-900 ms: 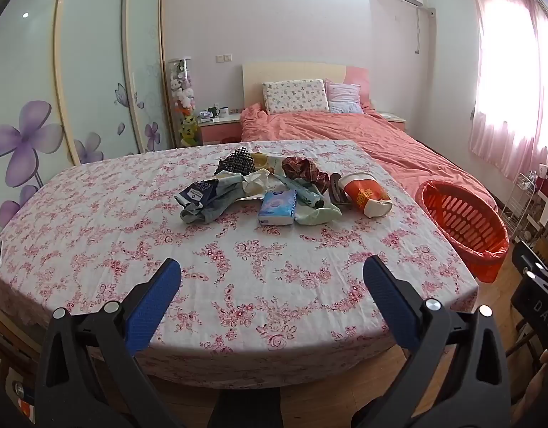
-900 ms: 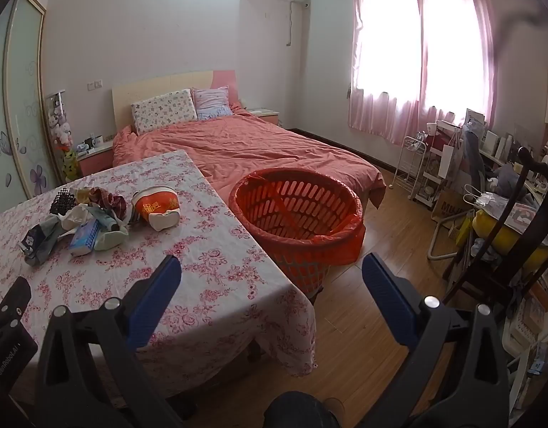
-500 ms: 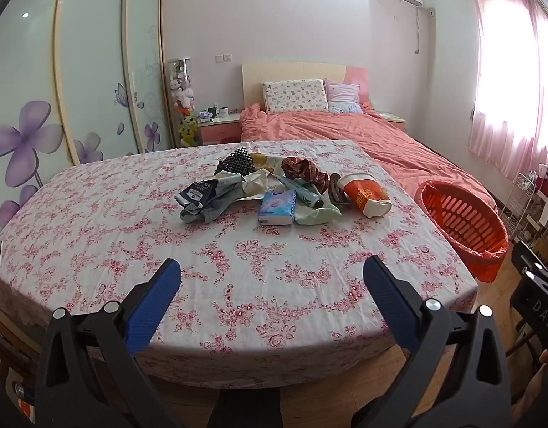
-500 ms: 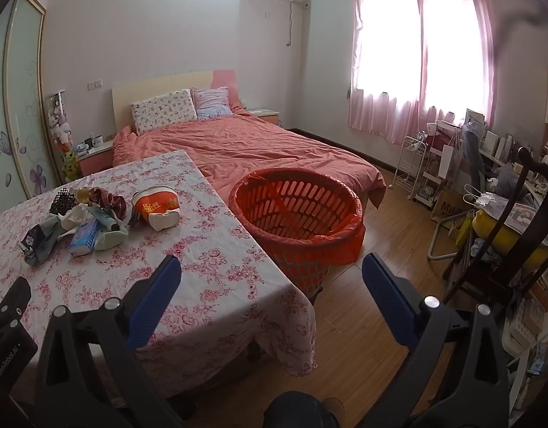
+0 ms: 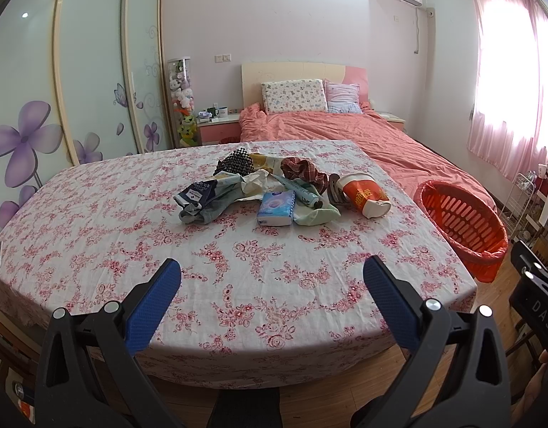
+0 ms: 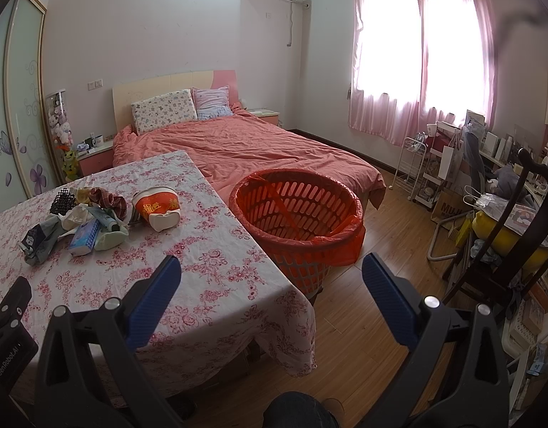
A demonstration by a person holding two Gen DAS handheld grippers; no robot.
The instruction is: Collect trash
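**Q:** Left wrist view, read from the fingers outward: what does it show?

**A:** My left gripper [image 5: 272, 273] is spread wide and carries nothing; it hangs over the near edge of the table [image 5: 95, 235], which is draped in a pink floral cloth. Farther out, near the table's middle, lies the trash pile [image 5: 274, 187]: a blue tissue pack [image 5: 276, 208] at its front, a paper cup [image 5: 364, 194] tipped on its side at the right end, a checkered scrap [image 5: 236, 160] at the back, and crumpled wrappers and cloth between them (several pieces overlap, so I cannot count them).

**Q:** And the right wrist view?

**A:** My right gripper [image 6: 270, 273] is likewise released and empty. It sits off the table's right corner, above bare wooden floor [image 6: 363, 321]. Just past the fingers stands the orange basket [image 6: 298, 210], lined with a red bag, on the floor just beside the table edge and in front of the bed [image 6: 245, 149].

**Q:** How far along is the collection?

**A:** By my judgement, at its very start. No piece is held, the pile looks untouched, and what shows of the basket's interior holds nothing (its bottom is hidden by the rim). Every item remains to be lifted and dropped in; the cup lies nearest the basket.
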